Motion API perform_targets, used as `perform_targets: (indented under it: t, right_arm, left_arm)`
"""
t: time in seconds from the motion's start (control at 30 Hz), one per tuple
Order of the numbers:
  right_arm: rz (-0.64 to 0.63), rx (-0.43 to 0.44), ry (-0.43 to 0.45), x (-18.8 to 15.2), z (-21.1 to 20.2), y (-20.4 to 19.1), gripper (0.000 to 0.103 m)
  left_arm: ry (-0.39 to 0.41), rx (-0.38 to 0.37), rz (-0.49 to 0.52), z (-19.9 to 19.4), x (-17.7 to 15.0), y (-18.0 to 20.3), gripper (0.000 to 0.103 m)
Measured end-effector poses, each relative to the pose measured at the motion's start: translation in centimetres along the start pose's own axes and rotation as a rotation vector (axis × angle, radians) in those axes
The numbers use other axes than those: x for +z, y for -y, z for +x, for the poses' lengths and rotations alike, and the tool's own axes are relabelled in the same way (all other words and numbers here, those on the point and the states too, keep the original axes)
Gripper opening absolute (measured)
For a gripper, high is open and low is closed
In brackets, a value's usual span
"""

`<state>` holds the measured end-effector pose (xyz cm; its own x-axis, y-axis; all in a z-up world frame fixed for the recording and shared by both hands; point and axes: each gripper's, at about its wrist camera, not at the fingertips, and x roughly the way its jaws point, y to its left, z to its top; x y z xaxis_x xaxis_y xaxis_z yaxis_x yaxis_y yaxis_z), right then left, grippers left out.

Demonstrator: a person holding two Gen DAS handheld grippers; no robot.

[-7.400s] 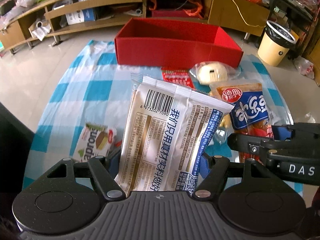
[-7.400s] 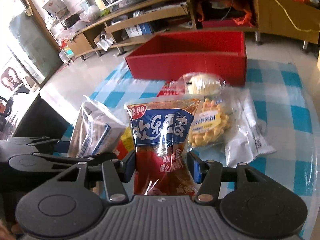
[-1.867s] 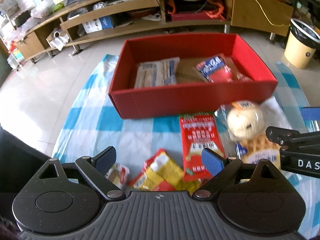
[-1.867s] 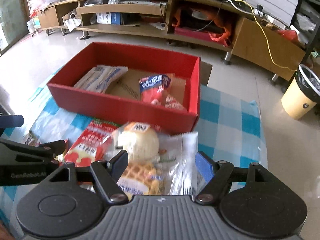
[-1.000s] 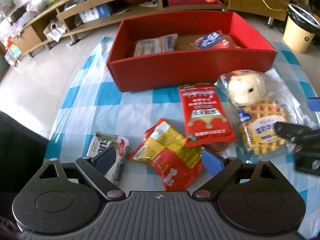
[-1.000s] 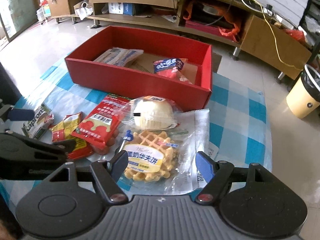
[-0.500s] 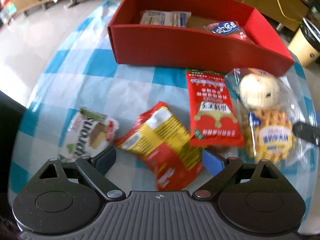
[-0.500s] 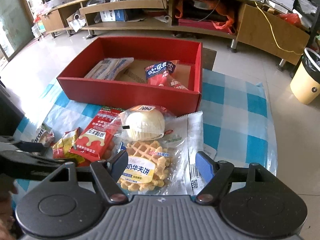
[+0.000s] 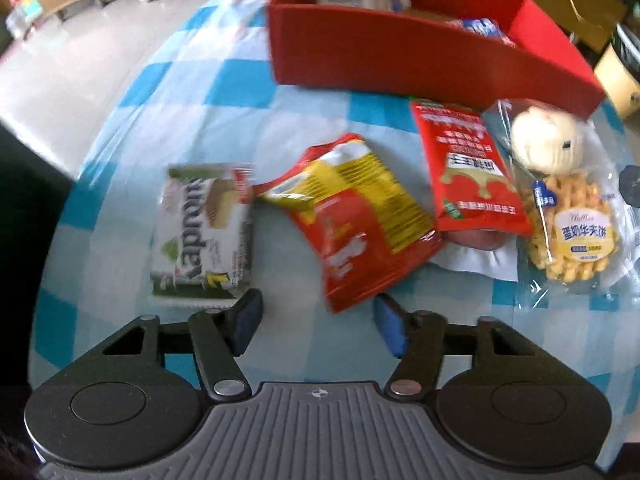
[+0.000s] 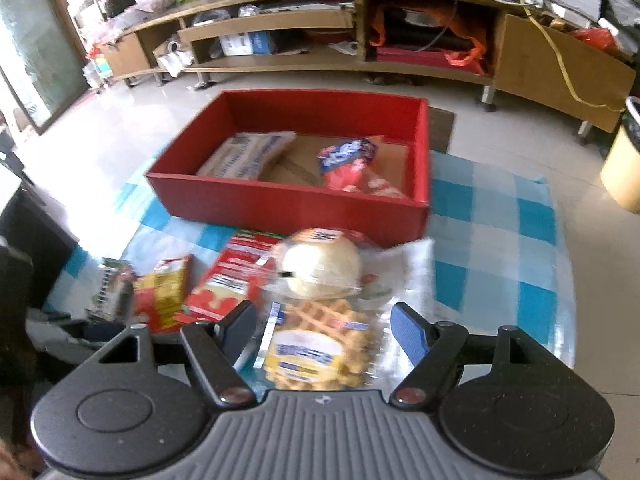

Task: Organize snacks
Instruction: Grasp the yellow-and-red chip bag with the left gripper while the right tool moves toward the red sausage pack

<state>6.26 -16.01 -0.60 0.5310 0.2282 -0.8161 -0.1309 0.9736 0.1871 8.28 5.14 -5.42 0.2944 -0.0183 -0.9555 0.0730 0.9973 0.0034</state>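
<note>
Left tongs: jaws closing, pads not pressing on anything yet; the low corner of the red-and-yellow chip bag sits just at the gap, nothing gripped. Pointing steeply down at the checked tabletop

Around the left tongs, left wrist view:
- 10 o'clock: green-and-white wafer pack, flat, its near edge just beside the left pad
- 12 o'clock: chip bag, tilted, just beside the wafer pack
- 1 o'clock: red sausage pack, overlapping a white wrapper underneath
- 2 o'clock: waffle bag, with a bagged round bun just beyond it
- 12–1 o'clock, far: red box with a pale packet and a blue-red packet inside

Right tongs: medium-wide, pads either side of the waffle bag but apart from it, not squeezing. Frame is blurred

Right wrist view outward:
- 12 o'clock: bun touching the waffle bag, then the red box
- 10–11 o'clock: sausage pack, chip bag, wafer pack, in that order leftward
- 9 o'clock: part of the left tongs' dark body at the frame edge
</note>
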Motion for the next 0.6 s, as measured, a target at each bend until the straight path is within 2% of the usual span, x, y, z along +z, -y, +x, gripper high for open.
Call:
perform_targets:
  t: [0.13,0.17,0.2,0.3,0.4,0.43,0.57,0.6]
  right_arm:
    - [0.019,0.046,0.004,0.7,0.5,-1.2,0.071]
    - [0.023,0.048,0.009,0.9,0.6,-1.3,0.071]
    - [0.030,0.051,0.013,1.1,0.7,-1.4,0.071]
    - [0.066,0.084,0.016,1.2,0.8,-0.9,0.071]
    - [0.097,0.103,-0.001,1.1,1.0,-0.4,0.071]
    - [0.096,0.098,-0.004,1.1,1.0,-0.4,0.071]
    - [0.095,0.100,0.002,0.8,0.6,-0.1,0.071]
    - [0.090,0.102,0.000,0.7,0.5,-0.1,0.071]
  left_arm:
    - [0.009,-0.082,-0.090,-0.8,0.7,-1.4,0.075]
    - [0.019,-0.095,-0.097,-1.0,1.1,-1.3,0.080]
    - [0.033,-0.101,-0.110,-1.2,1.6,-1.2,0.084]
    - [0.048,-0.101,-0.129,-1.1,3.3,-0.3,0.085]
    - [-0.005,-0.057,-0.164,1.5,4.8,1.1,0.082]
    - [-0.012,-0.037,-0.185,2.0,5.0,1.2,0.086]
    - [0.027,0.065,-0.209,2.7,6.2,2.2,0.083]
    - [0.032,0.084,-0.212,2.9,6.5,2.4,0.086]
